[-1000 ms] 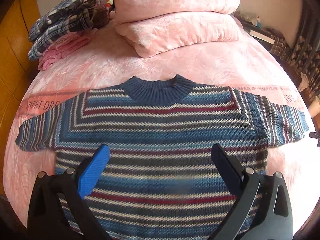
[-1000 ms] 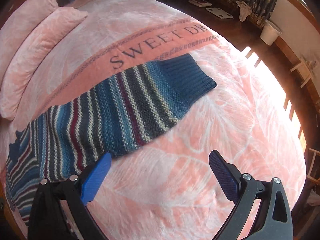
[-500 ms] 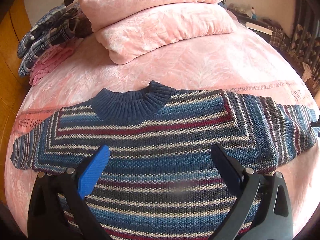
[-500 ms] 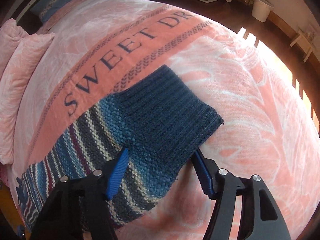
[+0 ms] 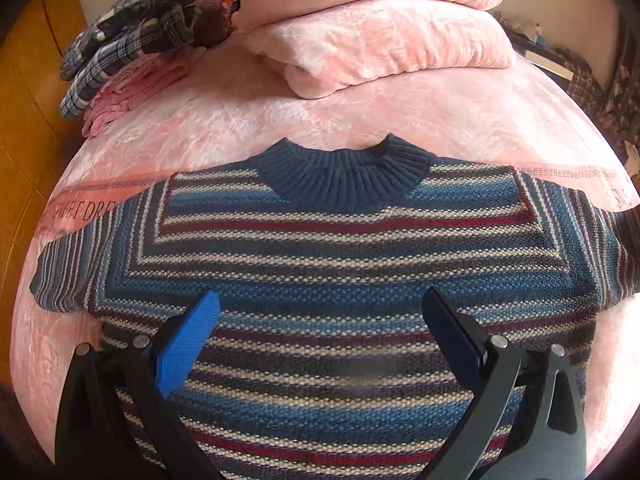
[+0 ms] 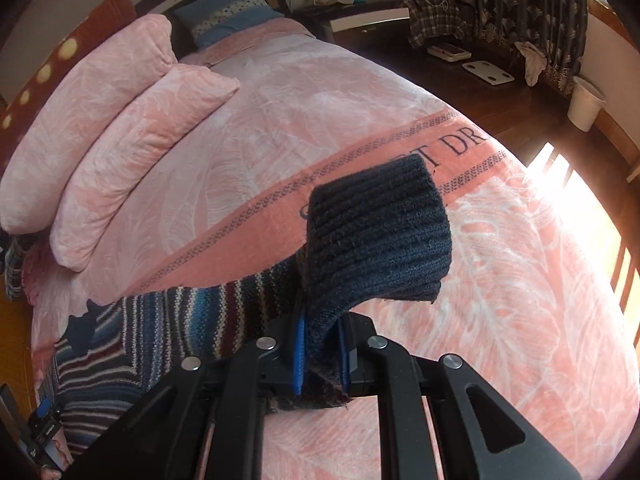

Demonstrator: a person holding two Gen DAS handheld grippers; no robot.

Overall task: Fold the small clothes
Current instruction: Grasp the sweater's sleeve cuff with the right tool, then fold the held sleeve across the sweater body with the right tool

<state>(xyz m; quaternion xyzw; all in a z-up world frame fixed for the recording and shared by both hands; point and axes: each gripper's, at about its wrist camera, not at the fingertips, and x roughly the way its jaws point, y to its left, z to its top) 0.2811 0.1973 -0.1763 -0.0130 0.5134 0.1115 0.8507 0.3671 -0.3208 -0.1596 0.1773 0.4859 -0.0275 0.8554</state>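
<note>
Left wrist view, L to R: wood floor at far left, then a pile of folded clothes (image 5: 132,52) at the bed's top corner, w/ crumpled dark plaid flannel over a pink ribbed piece. Next, two plush pink pillows (image 5: 372,36), stacked, velvety w/ a pale leaf print. The bedspread (image 5: 280,116) has the same fuzzy pink fabric, w/ a darker salmon band carrying part of printed lettering at both edges.

The sweater (image 5: 344,280) lies flat, front up, across the middle of the bed: chunky knit, horizontal stripes in blue, navy, cream and maroon, stripes mitred at the shoulders. Its collar (image 5: 344,176) is thick navy rib, a rounded crew neck toward the pillows. Left sleeve spread out flat to the side.

The left gripper (image 5: 320,344) hovers over the sweater's chest, jaws spread wide, nothing between them; black plastic frame w/ metal rivets, one textured bright-blue pad (image 5: 188,344) on the left finger, the right finger's pad dark in shadow.

Right wrist view, L to R: pillows at left, striped sleeve running up from the sweater body at lower left, then the right gripper (image 6: 322,350), jaws closed tight on the sleeve just below the cuff (image 6: 380,236). The cuff, dark navy rib, is lifted off the bedspread and curls above the blue pads. Far right: dark wood floor, sunlit slats, a white bin (image 6: 585,104).
</note>
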